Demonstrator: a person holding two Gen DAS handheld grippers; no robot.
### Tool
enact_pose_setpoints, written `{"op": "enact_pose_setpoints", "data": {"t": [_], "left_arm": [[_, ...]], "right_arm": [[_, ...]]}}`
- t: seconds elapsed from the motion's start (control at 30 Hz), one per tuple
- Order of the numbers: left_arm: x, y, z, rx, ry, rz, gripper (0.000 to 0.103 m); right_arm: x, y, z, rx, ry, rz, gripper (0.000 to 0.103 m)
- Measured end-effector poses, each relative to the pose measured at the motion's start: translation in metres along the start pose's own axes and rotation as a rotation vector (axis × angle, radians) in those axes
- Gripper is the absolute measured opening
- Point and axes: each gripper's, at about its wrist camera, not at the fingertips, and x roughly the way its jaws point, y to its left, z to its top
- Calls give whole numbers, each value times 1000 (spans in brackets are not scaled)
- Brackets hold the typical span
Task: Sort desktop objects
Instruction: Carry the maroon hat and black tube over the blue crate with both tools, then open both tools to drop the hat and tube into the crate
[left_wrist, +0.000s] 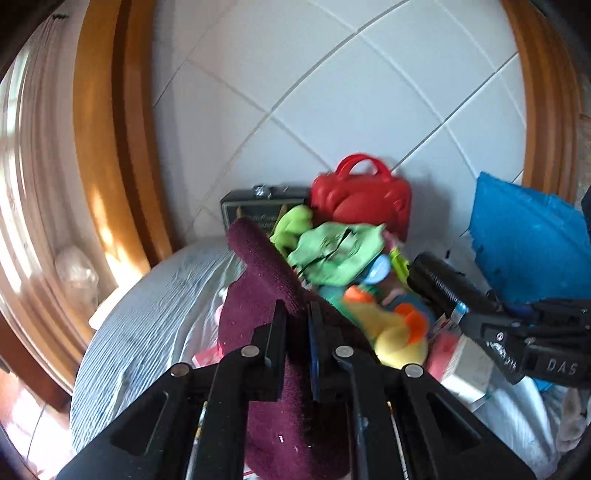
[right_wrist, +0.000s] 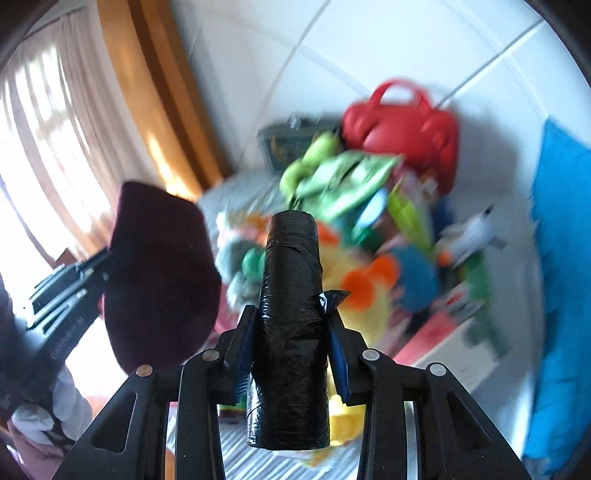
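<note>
Left wrist view: the left gripper (left_wrist: 298, 325) has its fingers pinched tight on a maroon cloth (left_wrist: 273, 369), held above the tabletop (left_wrist: 147, 295) clutter. The drooping cloth could snag the green toy (left_wrist: 332, 254).

Right wrist view: the right gripper (right_wrist: 291, 332) clamps a black roll (right_wrist: 291, 314) between its fingers. Its slick wrap may slip free.

The right gripper (left_wrist: 439, 280) bears the raised letters "DAS" on its body.

Fuzzy maroon terry cloth (left_wrist: 273, 369), glossy black plastic-film roll (right_wrist: 291, 325), shiny red plastic bag (left_wrist: 364, 195), varnished wooden frame (left_wrist: 107, 140)
</note>
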Motion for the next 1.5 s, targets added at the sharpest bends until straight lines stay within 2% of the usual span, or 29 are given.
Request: {"op": "enact_pose_setpoints", "data": {"t": [0.23,0.37,0.53,0.7,0.83,0.93,1.1,1.17,1.23,1.43,1.5], "left_arm": [[-24,-91,60,62,-140,-101,10],[-40,-166,98,96,-219,-189,10],[-56,-262,132,127,-288,-310,10],[-69,-361,146,167,-298,-425,10],[-61,-428,143,205,-226,-486,10],[-49,-474,132,246,-117,-512,10],[-15,-535,110,302,152,-537,10],[0,-549,100,306,262,-557,10],[11,-559,92,321,344,-541,10],[8,-569,88,346,391,-496,12],[8,-565,87,346,392,-504,12]], "right_arm": [[-105,-74,38,22,-207,-150,35],[-170,-130,46,53,-299,-256,35],[-234,-203,42,86,-354,-405,35],[-272,-283,23,138,-329,-544,35],[-284,-340,-2,193,-275,-603,35],[-290,-369,-20,216,-226,-642,35],[-291,-412,-43,253,-139,-679,35],[-285,-424,-49,257,-101,-676,35],[-282,-435,-50,255,-66,-674,35],[-272,-460,-52,262,0,-657,35],[-272,-460,-51,257,7,-653,35]]}}
